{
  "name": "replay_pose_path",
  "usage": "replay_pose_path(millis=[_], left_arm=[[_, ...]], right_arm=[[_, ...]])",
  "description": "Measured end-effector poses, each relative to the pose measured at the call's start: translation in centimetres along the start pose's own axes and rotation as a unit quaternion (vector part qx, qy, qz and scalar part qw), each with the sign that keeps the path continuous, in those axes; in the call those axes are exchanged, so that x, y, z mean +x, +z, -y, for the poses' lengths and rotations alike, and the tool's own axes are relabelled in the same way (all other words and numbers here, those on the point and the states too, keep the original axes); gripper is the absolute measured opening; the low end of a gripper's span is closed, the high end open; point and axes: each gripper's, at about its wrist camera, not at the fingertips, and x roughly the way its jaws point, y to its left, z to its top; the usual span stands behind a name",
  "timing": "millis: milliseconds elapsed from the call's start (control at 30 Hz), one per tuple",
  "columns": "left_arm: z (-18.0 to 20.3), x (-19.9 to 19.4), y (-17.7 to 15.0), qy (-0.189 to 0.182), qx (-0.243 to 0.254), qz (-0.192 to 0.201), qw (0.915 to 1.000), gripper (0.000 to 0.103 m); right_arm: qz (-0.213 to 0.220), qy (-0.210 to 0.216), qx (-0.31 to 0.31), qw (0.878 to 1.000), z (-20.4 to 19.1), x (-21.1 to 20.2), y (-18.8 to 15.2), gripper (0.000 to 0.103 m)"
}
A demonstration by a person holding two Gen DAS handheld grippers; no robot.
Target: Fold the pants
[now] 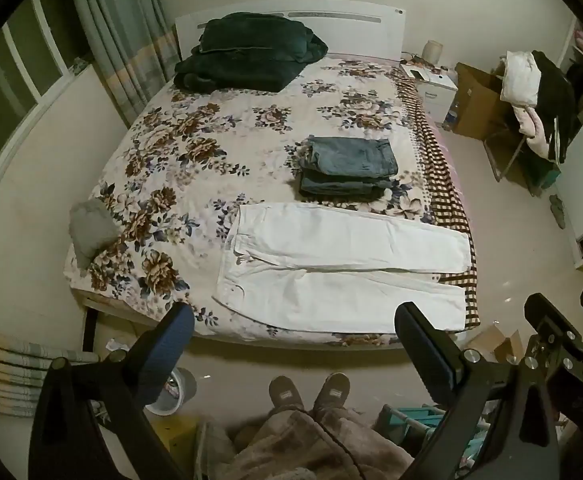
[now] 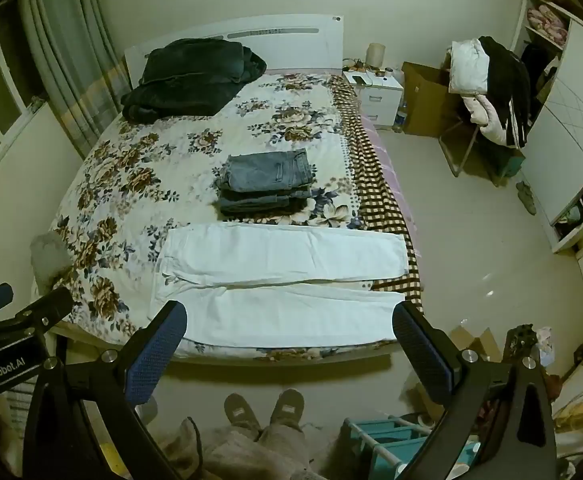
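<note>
Overhead, looking down on a floral bed point(image 1: 195, 168). White pants point(image 1: 343, 264) spread flat along the near edge, legs reaching right (folded jeans point(image 1: 351, 168) just beyond). Left gripper point(image 1: 295, 328) and right gripper point(image 2: 289, 328) both wide open, empty, seemingly above the floor.

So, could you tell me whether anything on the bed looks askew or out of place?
Nothing stands out: the white pants lie flat with legs straight, and the folded jeans sit in a tidy stack behind them.
</note>
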Motion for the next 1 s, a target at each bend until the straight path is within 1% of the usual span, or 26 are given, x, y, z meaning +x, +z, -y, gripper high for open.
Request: replay_pose_path(millis=[200,433,500,700,1000], left_arm=[[0.26,0.20,0.13,-0.001,-0.003,-0.004,1.0000,0.102],[-0.09,0.46,0.01,-0.002,-0.006,0.000,1.0000,0.102],[0.30,-0.35,0.01,0.001,-0.001,0.001,1.0000,0.102],[0.17,-0.51,-0.50,-0.002,-0.006,0.002,1.0000,0.102],[0.37,-0.54,-0.23,0.001,-0.007,0.004,1.0000,0.102]], right_arm=[[-0.004,0.002,-0.001,1.000,0.08,-0.10,0.02,0.103],[-0.006,0.000,-0.001,1.000,0.17,-0.22,0.13,0.103],[-0.006,-0.002,-0.001,1.000,0.20,-0.28,0.16,0.103],[-0.007,0.000,-0.003,1.000,0.27,-0.35,0.23,0.103],[-0.007,0.001,-0.001,1.000,0.45,-0.35,0.01,0.103]])
